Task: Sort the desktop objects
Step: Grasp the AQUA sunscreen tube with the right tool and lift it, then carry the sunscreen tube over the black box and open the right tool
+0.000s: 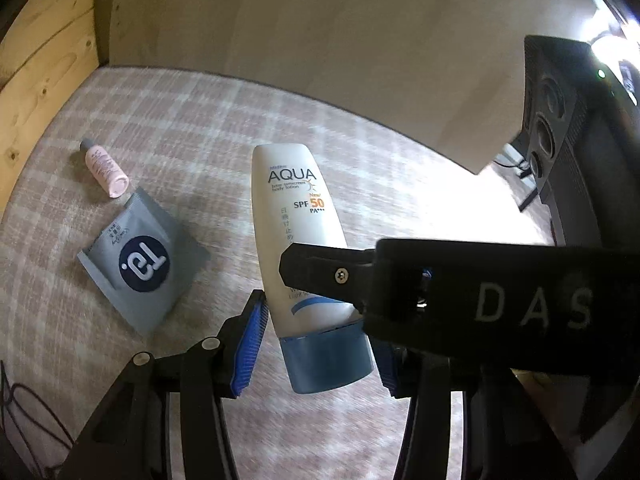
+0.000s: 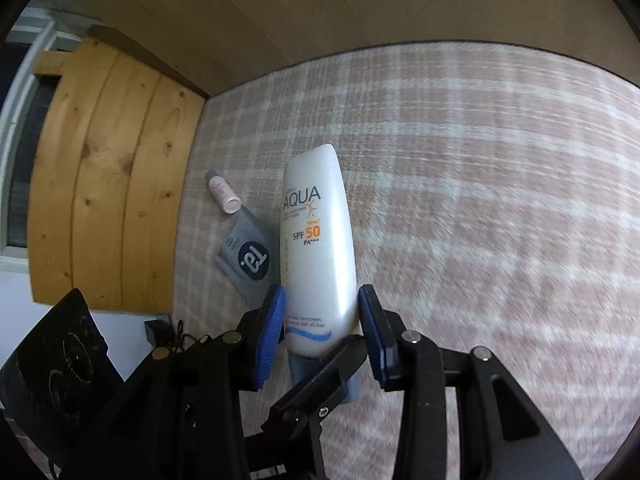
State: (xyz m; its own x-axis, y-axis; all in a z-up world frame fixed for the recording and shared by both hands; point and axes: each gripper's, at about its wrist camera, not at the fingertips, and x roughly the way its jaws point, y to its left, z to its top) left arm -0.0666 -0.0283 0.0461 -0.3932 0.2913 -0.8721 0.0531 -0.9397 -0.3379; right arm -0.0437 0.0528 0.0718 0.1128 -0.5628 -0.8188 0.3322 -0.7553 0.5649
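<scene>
A white sunscreen tube (image 1: 294,216) with a blue cap (image 1: 328,360), printed AQUA SPF 50, is held tilted above the checked cloth (image 1: 200,120). My left gripper (image 1: 320,332) is shut on its lower end by the cap; its far pad is hidden behind a black finger (image 1: 328,276) of my right gripper crossing over the tube. In the right wrist view my right gripper (image 2: 322,300) is shut on the tube (image 2: 318,240), blue pads (image 2: 272,332) pressing both sides of the white body. A left-gripper finger (image 2: 316,384) crosses below, over the cap.
A small pink bottle (image 1: 105,168) (image 2: 223,194) and a grey sachet (image 1: 142,260) (image 2: 250,258) lie on the cloth left of the tube. A wooden board (image 1: 36,92) (image 2: 112,168) borders the left side, a beige wall the back. Dark cables (image 1: 24,408) lie near the front left.
</scene>
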